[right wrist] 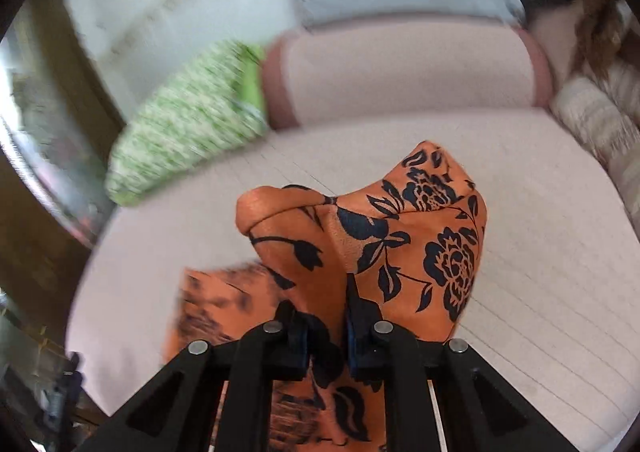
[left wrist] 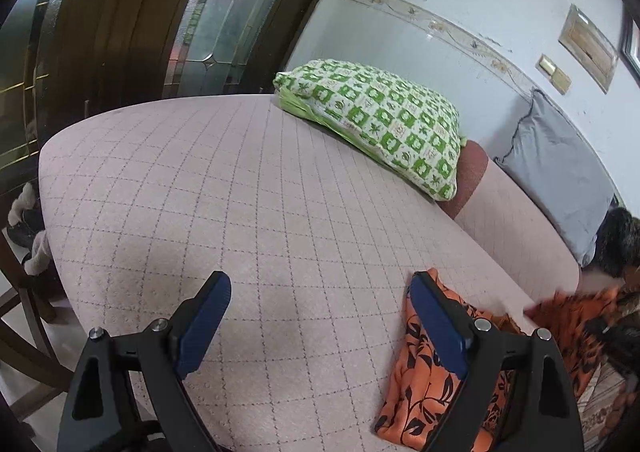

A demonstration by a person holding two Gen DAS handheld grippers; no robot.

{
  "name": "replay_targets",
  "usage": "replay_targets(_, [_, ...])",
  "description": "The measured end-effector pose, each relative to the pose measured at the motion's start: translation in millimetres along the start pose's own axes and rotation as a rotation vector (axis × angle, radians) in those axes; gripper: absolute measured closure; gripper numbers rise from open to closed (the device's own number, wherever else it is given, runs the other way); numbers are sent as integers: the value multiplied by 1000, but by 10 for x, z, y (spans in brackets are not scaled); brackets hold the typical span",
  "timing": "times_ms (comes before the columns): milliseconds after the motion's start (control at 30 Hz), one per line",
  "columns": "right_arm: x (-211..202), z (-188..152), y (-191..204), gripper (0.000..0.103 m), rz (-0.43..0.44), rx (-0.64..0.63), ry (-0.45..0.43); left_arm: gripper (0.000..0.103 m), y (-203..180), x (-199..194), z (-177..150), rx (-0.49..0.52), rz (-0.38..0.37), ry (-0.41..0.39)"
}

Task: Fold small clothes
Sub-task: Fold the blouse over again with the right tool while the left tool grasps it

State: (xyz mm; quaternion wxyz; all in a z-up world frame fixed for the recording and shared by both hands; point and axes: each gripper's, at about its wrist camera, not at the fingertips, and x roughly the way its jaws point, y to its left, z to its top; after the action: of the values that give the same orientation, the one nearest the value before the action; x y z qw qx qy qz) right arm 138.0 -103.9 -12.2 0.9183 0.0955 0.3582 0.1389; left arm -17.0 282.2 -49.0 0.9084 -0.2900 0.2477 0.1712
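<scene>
An orange garment with a black flower print (right wrist: 400,236) is bunched up in my right gripper (right wrist: 326,336), which is shut on it and holds a fold raised above the pink quilted bed (right wrist: 540,252). The view is motion-blurred. In the left wrist view the same garment (left wrist: 424,380) lies on the bed (left wrist: 240,211) under and beside the right finger. My left gripper (left wrist: 320,312) is open and empty, low over the bed, with the cloth at its right fingertip (left wrist: 436,316).
A green and white checked pillow (left wrist: 380,119) and a grey pillow (left wrist: 560,175) lie at the far side by the wall. A pink bolster (right wrist: 400,67) lies between them. A wooden door with glass (left wrist: 160,11) stands left. Dark wooden furniture (left wrist: 24,332) stands off the bed's left edge.
</scene>
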Motion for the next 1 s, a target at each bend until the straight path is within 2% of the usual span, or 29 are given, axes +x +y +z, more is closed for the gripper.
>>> replay_targets(67, [-103,-121,427,90,81,-97,-60,12,49,-11,11,-20,7,-7])
replay_targets(133, [4,-351,786,90,170,-169,-31,12,90,-11,17,-36,14,-9])
replay_targets(200, [294,-667,1086,89,207,-242,62,12,98,-3,12,-46,16,-4])
replay_targets(267, [719,-1031,1249,86,244,-276,219,12,72,9,-4,-34,17,3])
replay_targets(333, [1086,-1356,1319,81,202,-327,379,12,44,11,-19,-13,14,7])
replay_targets(367, [1069,-1390,1312,80,189,-337,358,12,36,6,-23,-3,7,9])
replay_targets(400, [974,-1376,1304,72,220,-329,322,12,33,-1,-26,2,1,10])
replay_targets(433, [873,-1328,1284,63,271,-306,311,12,32,-5,-28,4,-10,15])
replay_targets(467, [788,-1258,1242,37,300,-286,305,12,30,1,-22,3,-32,28])
replay_targets(500, [668,-1198,1185,30,305,-277,273,12,13,6,-28,-1,-66,47])
replay_targets(633, [342,-1059,810,30,264,-176,187,12,-149,65,-165,11,-265,211])
replay_targets(700, [235,-1038,580,30,259,-133,173,12,-243,127,-232,-2,-341,292])
replay_targets(767, [201,-1057,440,30,256,-81,175,12,-297,183,-253,-5,-358,326])
replay_targets(833, [140,-1098,139,30,225,0,169,12,-344,294,-275,3,-341,376])
replay_targets(900, [193,-1139,-209,30,194,130,174,25,-393,385,-315,11,-343,416])
replay_targets(933, [157,-1169,-345,30,202,191,178,41,-435,434,-344,23,-354,448])
replay_targets(967, [69,-1201,-419,30,236,232,188,45,-472,479,-367,30,-348,480])
replay_targets(1000, [23,-1259,-458,29,315,286,208,45,-491,500,-383,31,-344,491])
